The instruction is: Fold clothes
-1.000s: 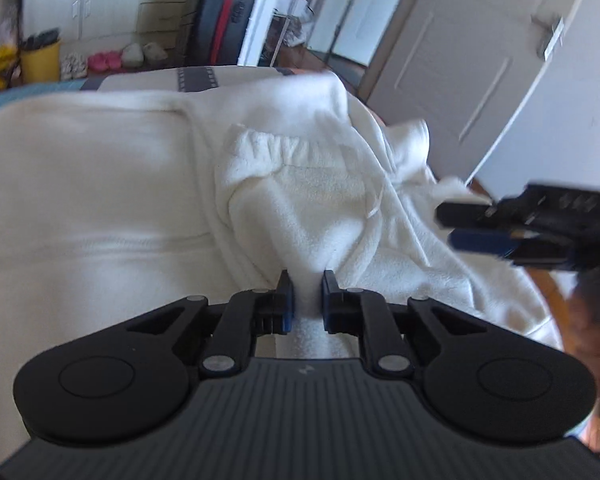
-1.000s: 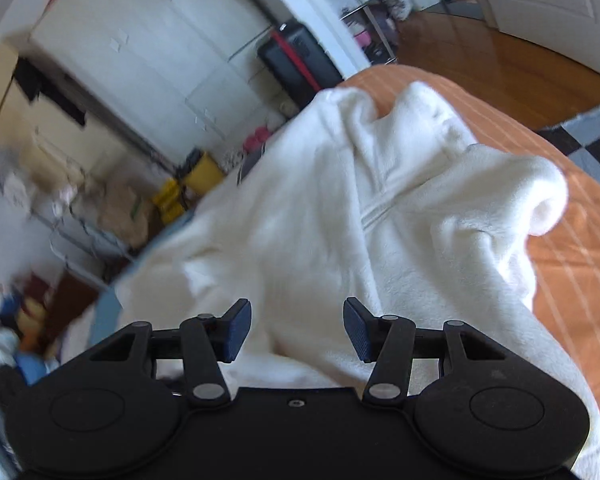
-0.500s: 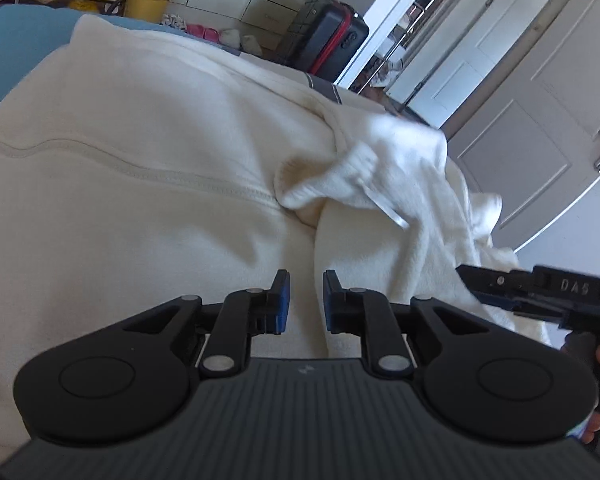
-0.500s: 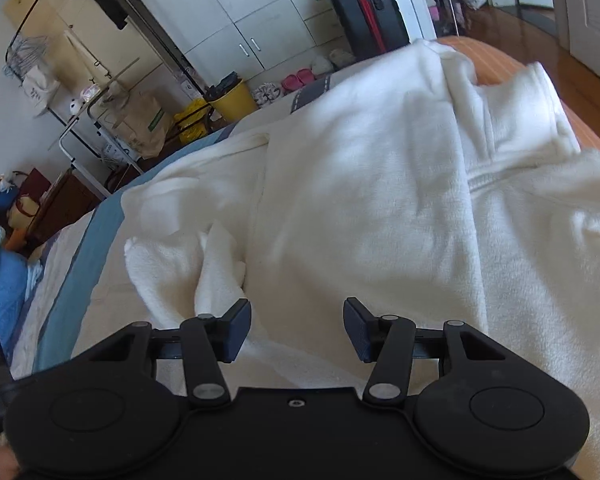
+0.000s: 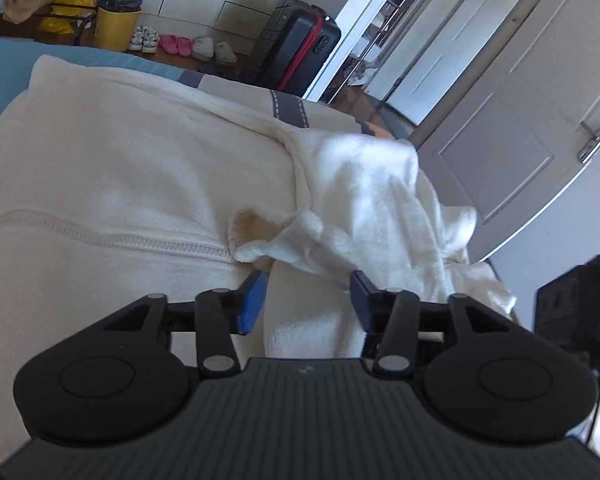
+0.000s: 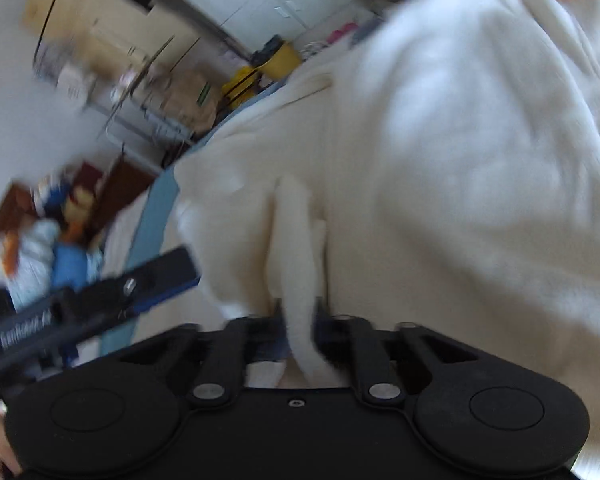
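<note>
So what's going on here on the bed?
A person with handheld tongs in each hand is folding a cream fleece zip-up garment spread on the bed. The right tongs are closing on a pinched ridge of the fleece. The left tongs are opening, pads clear of the cloth lying between them.

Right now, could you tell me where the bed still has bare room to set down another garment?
Bare room is scarce. A blue strip of bedcover lies free beyond the cream fleece garment, on its far left. A grey-striped patch shows beyond its far edge, before the suitcase. The middle is crowded: the garment covers it, bunched by the cuff.
</note>
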A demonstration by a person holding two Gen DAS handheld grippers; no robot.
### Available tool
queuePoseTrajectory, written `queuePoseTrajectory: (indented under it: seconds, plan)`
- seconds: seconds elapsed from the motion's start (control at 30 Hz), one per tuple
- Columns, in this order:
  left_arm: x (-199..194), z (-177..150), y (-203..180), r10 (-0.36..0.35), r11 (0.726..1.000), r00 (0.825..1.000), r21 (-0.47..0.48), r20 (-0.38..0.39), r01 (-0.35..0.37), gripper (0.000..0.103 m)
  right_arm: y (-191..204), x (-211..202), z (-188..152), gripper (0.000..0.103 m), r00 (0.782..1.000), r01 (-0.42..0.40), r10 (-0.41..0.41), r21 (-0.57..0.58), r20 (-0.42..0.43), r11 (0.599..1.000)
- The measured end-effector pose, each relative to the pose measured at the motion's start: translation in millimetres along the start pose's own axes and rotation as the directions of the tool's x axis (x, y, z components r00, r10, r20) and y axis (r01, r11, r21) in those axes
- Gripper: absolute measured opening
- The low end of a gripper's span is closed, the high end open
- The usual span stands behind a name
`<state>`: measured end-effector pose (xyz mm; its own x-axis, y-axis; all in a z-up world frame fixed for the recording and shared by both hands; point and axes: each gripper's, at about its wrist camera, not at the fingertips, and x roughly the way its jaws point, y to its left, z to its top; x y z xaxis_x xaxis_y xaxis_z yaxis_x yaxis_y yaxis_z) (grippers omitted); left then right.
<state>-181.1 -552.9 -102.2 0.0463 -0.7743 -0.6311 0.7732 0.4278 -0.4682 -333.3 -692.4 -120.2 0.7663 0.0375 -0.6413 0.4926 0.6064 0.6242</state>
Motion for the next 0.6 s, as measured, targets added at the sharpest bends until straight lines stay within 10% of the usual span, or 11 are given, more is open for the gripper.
queuePoseTrajectory:
  seconds: [0.1, 0.17, 0.2, 0.37, 0.6]
  plan:
    - [15, -2, 8, 0.027, 0.999, 0.999, -0.044, -0.027, -0.028, 0.069, 13, -1, -2, 0.010, 1.000, -0.002, 0.002, -0.080, -0.005, 0.997]
    - [26, -5, 27, 0.074, 0.990, 0.996, -0.118, -0.055, -0.080, 0.009, 14, -5, -2, 0.010, 1.000, -0.009, 0.008, -0.085, -0.006, 0.996]
    - [29, -5, 32, 0.094, 0.989, 0.993, -0.107, -0.071, -0.101, 0.000, 10, -7, -1, 0.010, 1.000, -0.007, 0.007, -0.070, -0.004, 0.998]
    - [13, -4, 33, 0.101, 0.995, 0.994, -0.011, 0.030, -0.100, 0.000, -1, -18, 6, 0.010, 0.999, -0.003, 0.005, -0.043, 0.051, 0.999]
    - [11, 22, -4, -0.010, 0.999, 1.000, 0.032, -0.019, 0.011, 0.012, -2, -31, 12, 0.010, 0.990, -0.045, 0.049, -0.035, 0.129, 0.998]
